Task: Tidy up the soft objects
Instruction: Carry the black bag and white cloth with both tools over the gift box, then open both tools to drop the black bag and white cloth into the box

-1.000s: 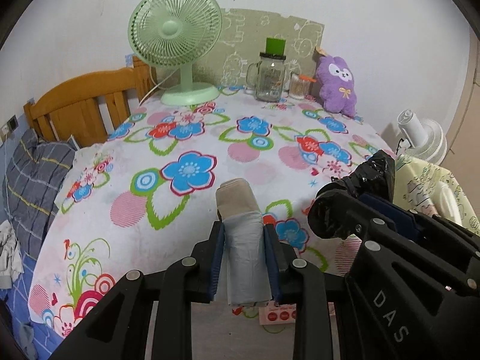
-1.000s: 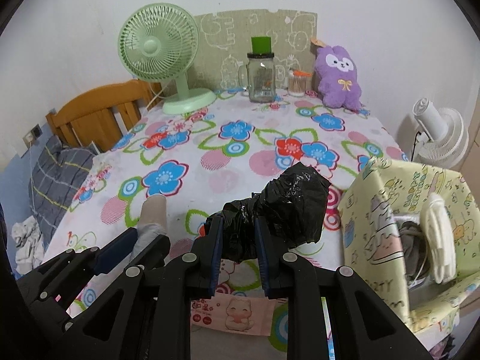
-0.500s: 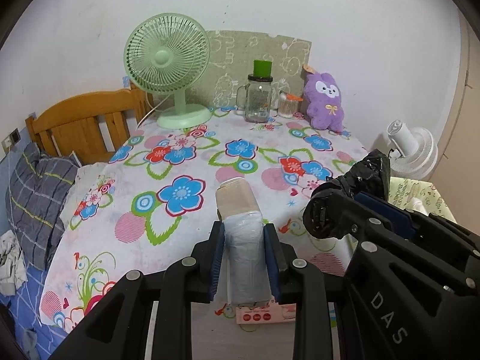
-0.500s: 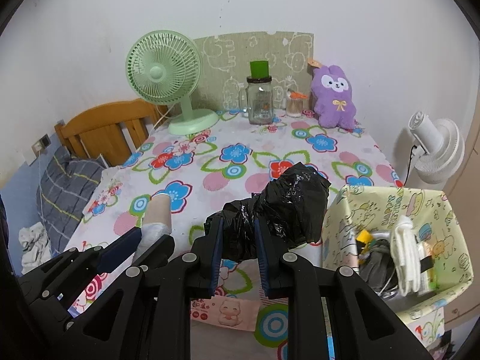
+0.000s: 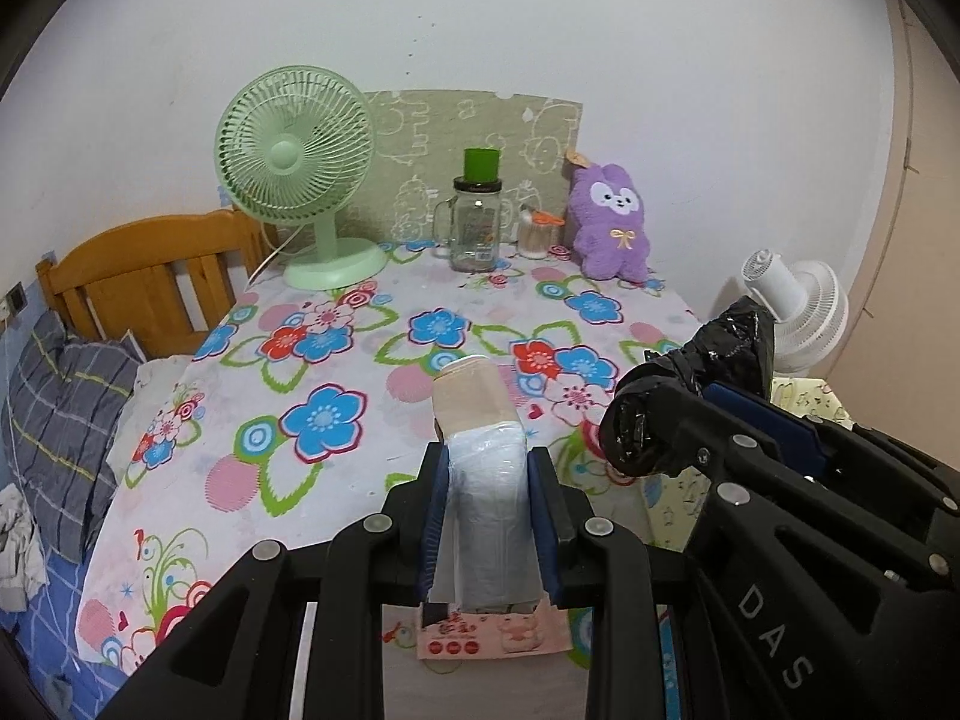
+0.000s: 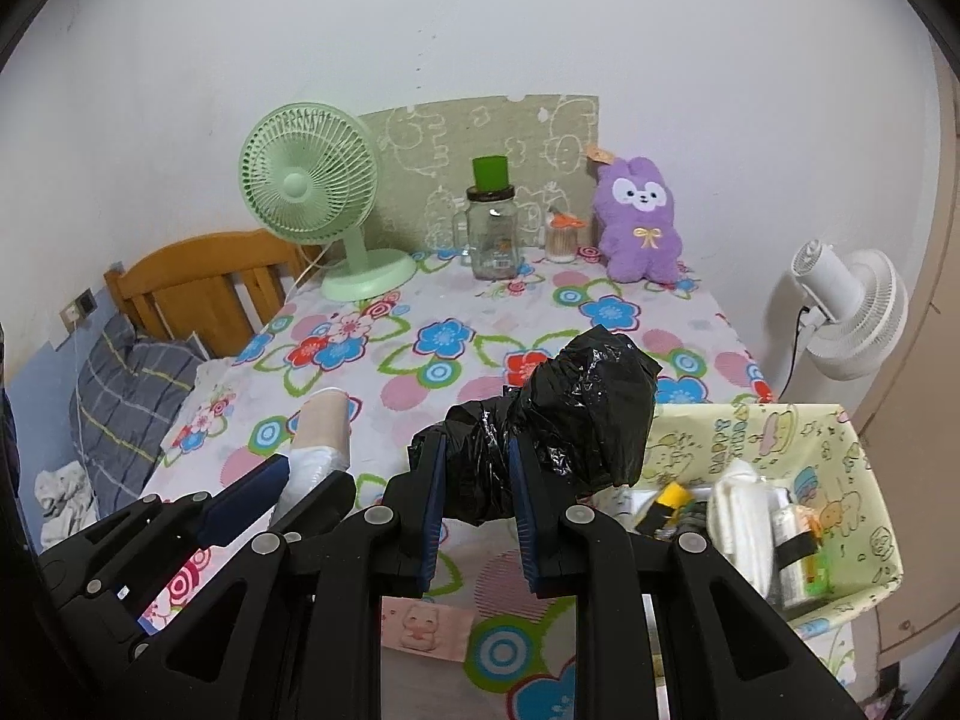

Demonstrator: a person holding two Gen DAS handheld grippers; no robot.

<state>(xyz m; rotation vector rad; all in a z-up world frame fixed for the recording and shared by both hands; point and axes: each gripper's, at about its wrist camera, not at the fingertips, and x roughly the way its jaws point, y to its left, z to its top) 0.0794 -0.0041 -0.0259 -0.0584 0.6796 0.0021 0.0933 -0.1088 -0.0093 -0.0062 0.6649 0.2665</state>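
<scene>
Both loads up off the bench, carry step under way.

Left gripper clamped on a pale roll of plastic bags, beige outer end pointing ahead, white-grey body squeezed between the blue pads. Right gripper clamped on a crumpled black plastic bag bundle, bulk of it bulging out ahead of the pads, narrow neck pinched between them. 2 grippers side by side, close together, left one just left of the right one.

Landmark: the yellow cartoon-print storage box, standing off the bench's near right corner. Black bundle just left of the box's rim and above it, not yet over the opening. Pale roll farther left of the box, over the bench's near edge. Inside the box: a white folded item, a yellow-and-black object, other bits too jumbled to name. Far from the box, along the bench's back edge: green fan, glass jar, purple plush.

Likely step: delivery of both soft items to the box. Next move, probably: right gripper across until the bundle hangs over the box's free left part, then down and release; left gripper after it, with room kept between the 2. Risk: bundle snagging on the box's floppy rim.
</scene>
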